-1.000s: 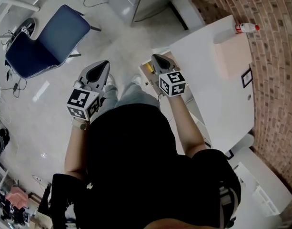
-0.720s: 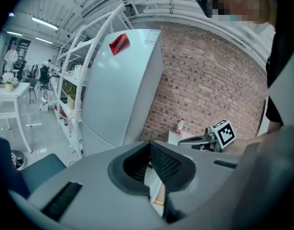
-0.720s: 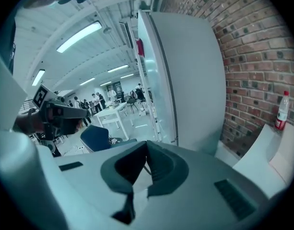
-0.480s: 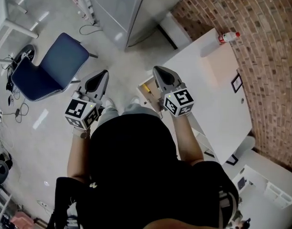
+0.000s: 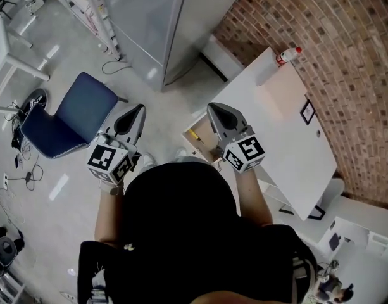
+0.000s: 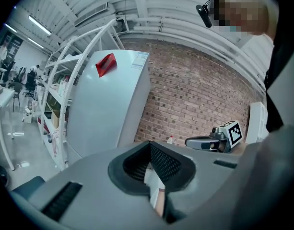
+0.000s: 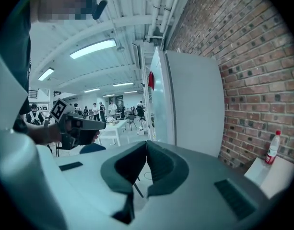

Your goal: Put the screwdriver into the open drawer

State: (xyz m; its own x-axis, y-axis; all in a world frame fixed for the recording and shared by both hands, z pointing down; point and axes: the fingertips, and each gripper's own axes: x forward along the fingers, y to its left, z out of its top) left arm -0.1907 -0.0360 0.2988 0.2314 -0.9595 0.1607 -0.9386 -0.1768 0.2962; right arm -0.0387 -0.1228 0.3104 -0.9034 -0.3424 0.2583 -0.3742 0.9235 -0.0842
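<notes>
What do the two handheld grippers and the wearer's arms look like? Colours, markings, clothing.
The left gripper and right gripper are grey tapered shells with dark pads inside. Each carries a white cube with black square markers at its rear. No cables show. The person wears a black short-sleeved top.

The left gripper (image 5: pixel 138 109) is held at 10 o'clock, the right gripper (image 5: pixel 213 107) at 12. An open drawer (image 5: pixel 196 133) adjoins the bench (image 5: pixel 273 128). A chair (image 5: pixel 73 114) is seen at 9.
</notes>
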